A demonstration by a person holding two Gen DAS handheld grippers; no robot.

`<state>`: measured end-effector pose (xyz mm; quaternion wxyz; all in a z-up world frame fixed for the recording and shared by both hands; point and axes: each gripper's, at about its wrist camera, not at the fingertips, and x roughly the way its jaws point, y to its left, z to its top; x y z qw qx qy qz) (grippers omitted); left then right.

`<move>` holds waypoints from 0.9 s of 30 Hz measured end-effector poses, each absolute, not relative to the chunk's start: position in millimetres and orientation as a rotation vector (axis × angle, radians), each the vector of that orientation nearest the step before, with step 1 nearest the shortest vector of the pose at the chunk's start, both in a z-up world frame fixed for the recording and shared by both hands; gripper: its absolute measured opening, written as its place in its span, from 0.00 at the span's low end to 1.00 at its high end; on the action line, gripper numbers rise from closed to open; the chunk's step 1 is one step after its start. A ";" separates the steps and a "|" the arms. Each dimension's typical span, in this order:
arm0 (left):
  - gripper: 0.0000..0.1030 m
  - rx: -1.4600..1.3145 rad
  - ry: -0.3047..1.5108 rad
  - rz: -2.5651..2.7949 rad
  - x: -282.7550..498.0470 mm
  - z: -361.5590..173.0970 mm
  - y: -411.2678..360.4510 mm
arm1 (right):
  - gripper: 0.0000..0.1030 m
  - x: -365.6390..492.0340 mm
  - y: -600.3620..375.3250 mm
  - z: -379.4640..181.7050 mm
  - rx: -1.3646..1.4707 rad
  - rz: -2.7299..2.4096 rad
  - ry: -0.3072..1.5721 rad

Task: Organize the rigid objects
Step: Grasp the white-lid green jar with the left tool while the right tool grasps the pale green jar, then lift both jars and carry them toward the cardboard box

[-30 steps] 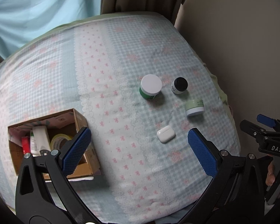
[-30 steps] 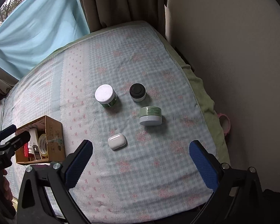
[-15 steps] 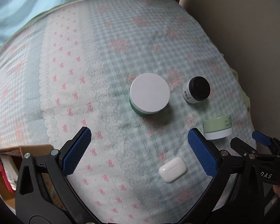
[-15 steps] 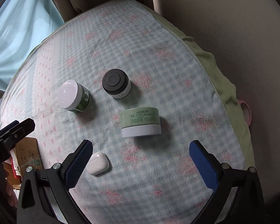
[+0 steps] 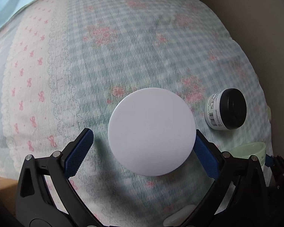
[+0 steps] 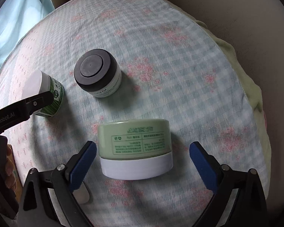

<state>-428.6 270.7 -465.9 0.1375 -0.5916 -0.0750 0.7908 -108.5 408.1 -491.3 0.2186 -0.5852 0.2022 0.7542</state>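
Note:
A green jar with a white lid (image 5: 151,130) stands on the checked bedcover; my left gripper (image 5: 142,151) is open with its blue pads on either side of it. The same jar shows in the right wrist view (image 6: 47,92) behind the left gripper's finger. A pale green jar with a white base (image 6: 135,147) lies between the open pads of my right gripper (image 6: 142,162). A black-lidded jar (image 6: 97,71) stands behind it, also in the left wrist view (image 5: 226,111). A white earbud case (image 6: 83,193) lies under the right gripper's left finger.
The checked floral bedcover (image 6: 179,66) ends at a green edge by the beige wall on the right. A cardboard box corner (image 5: 1,183) shows at lower left. The pale green jar also shows at the right (image 5: 253,151).
Both grippers have moved down and forward. The left now straddles the white-lidded jar and the right straddles the pale green jar. The box has slid almost out of view.

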 end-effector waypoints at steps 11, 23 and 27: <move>0.68 -1.719 -0.135 2.303 -431.7 -475.1 286.2 | 0.73 -97.6 413.0 -489.6 -1.635 2.136 0.562; 0.66 -1.711 -0.130 2.312 -424.5 -471.4 288.7 | 0.65 -82.9 413.3 -484.9 -1.649 2.165 0.581; 0.66 -1.705 -0.148 2.322 -415.7 -466.5 282.5 | 0.65 -76.6 413.3 -481.2 -1.654 2.175 0.570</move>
